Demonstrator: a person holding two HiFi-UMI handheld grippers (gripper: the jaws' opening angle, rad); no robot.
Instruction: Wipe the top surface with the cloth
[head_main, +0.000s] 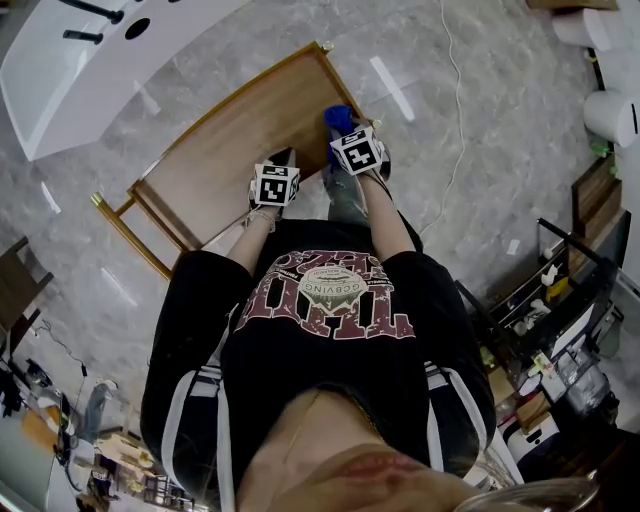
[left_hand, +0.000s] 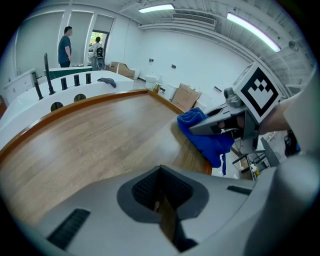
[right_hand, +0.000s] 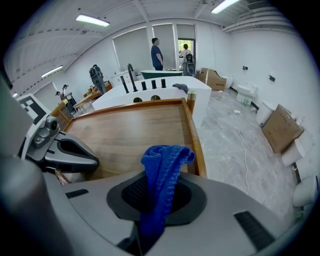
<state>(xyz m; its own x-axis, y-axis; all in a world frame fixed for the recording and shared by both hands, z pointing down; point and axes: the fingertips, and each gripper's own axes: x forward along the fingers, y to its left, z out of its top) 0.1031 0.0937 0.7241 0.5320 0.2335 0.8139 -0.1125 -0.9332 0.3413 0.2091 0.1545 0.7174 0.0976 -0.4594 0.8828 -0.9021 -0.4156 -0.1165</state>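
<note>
Cloth (right_hand: 161, 165) pinched tight in right gripper (right_hand: 150, 200), held at near right edge of wooden top (right_hand: 130, 130), looks set to start wiping. Left gripper (left_hand: 162, 200) closed, empty, hovering over top just left of it, prob just keeping clear.

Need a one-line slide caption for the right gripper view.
Right claw shut on a blue cloth at the wooden table edge, left claw alongside.
</note>
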